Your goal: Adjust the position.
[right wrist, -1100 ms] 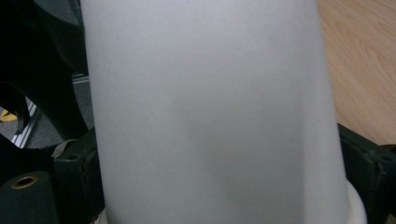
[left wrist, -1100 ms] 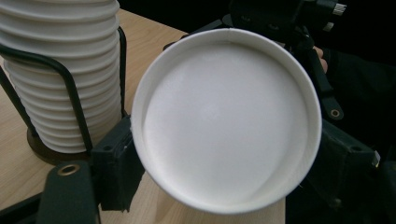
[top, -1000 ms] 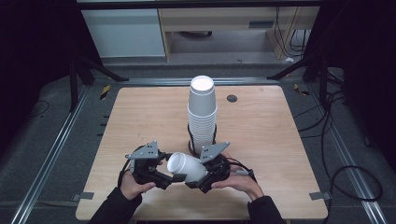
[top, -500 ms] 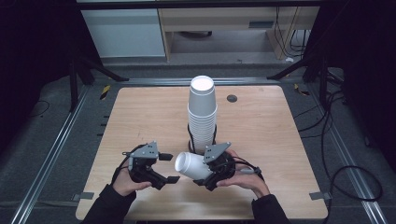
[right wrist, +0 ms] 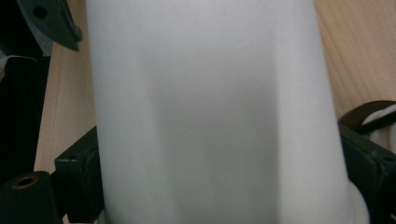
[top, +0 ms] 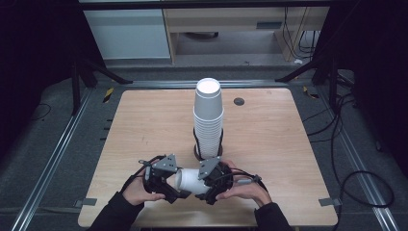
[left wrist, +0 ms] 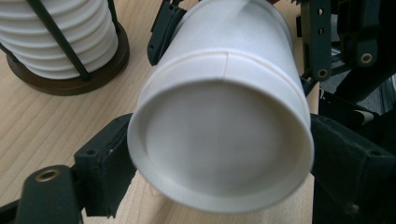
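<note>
A single white paper cup [top: 191, 180] lies sideways just in front of the cup stack [top: 208, 120], clamped by both the left hand-held gripper [top: 174, 185] and the right hand-held gripper [top: 206, 185]. Squeezing or pulling unevenly could crush its thin wall or tip the stack.

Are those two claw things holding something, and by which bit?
Yes: one white paper cup lying sideways. The left gripper clamps its base end, the right gripper its side near the rim.
</note>
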